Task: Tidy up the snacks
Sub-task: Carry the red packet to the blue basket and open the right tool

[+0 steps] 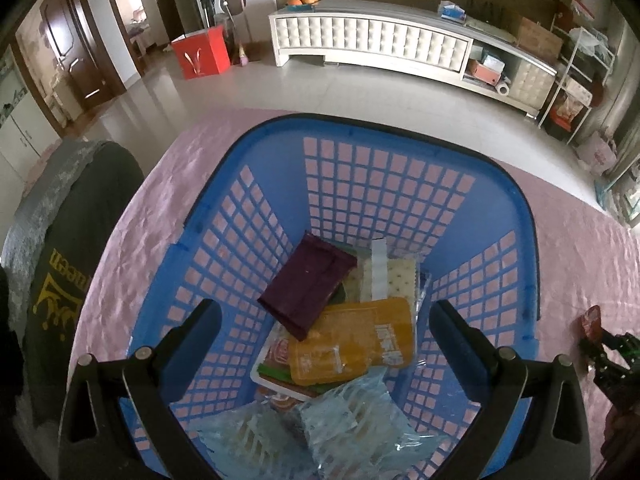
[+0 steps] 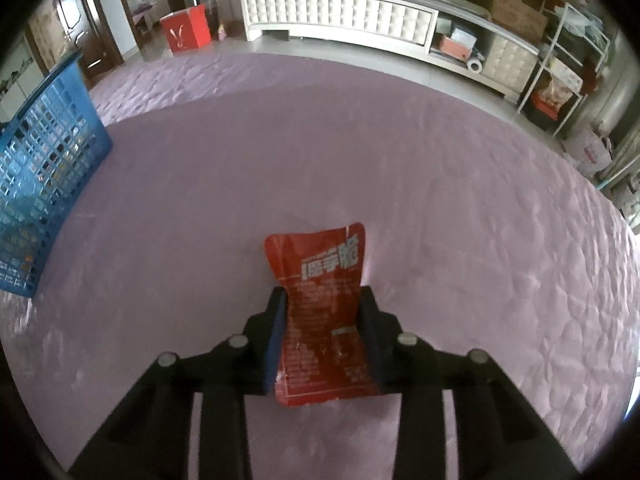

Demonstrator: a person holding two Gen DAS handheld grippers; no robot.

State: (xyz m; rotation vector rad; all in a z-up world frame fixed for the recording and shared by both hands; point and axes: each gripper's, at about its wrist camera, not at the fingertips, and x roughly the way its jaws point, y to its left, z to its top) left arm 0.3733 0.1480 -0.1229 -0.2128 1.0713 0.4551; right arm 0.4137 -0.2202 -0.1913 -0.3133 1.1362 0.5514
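My left gripper [image 1: 326, 308] hangs open over a blue lattice basket [image 1: 380, 184], with nothing between its fingers. Inside the basket lie a purple packet [image 1: 308, 280], an orange packet [image 1: 352, 340], a pale spotted packet [image 1: 394, 276] and clear bluish bags [image 1: 340, 420]. My right gripper [image 2: 324, 294] is shut on a red snack packet [image 2: 324, 320], its pads pinching the packet's two sides just above the pink quilted cloth [image 2: 440, 200]. The same red packet [image 1: 591, 320] shows at the right edge of the left wrist view. The basket [image 2: 48, 152] stands to the left of that gripper.
A dark cloth with yellow print [image 1: 60, 280] rises at the basket's left. Beyond the table edge is a tiled floor with a red box [image 1: 200, 54], a long white cabinet [image 1: 368, 36] and a wire shelf rack [image 1: 572, 80] at the far right.
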